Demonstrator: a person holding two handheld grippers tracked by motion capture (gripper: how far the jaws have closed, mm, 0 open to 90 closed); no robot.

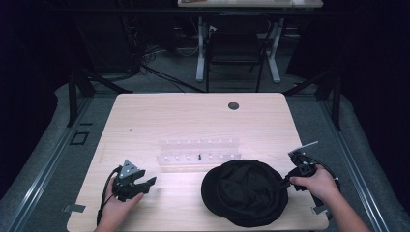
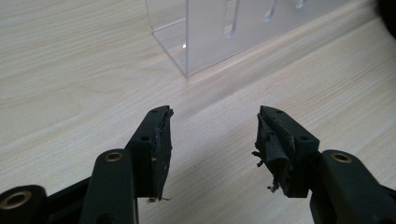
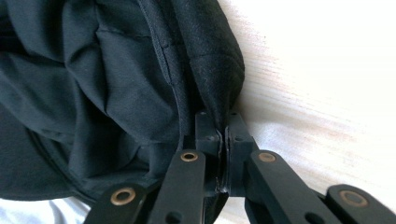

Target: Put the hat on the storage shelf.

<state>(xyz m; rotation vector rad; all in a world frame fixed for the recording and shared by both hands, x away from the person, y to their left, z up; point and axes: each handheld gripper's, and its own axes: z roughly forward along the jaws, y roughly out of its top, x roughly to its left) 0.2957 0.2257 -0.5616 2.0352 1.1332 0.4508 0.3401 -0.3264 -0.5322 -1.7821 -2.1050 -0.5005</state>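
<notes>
A black fabric cap [image 1: 245, 191] lies upside down on the light wooden table [image 1: 193, 116], near the front right. My right gripper [image 1: 286, 181] is at the cap's right edge, shut on the cap's rim. In the right gripper view the cap [image 3: 116, 79] bunches in folds and my right gripper [image 3: 223, 126] pinches its edge between the pads. My left gripper [image 1: 151, 181] rests at the front left of the table, open and holding nothing. In the left gripper view my left gripper [image 2: 214, 135] has worn pads [image 2: 273, 149] over bare wood.
A clear acrylic rack [image 1: 198, 151] with slots stands mid-table, just behind the cap; its corner [image 2: 205, 37] shows ahead of the left jaws. A round cable hole [image 1: 233, 105] sits at the back. Behind the table stands a chair [image 1: 237, 48].
</notes>
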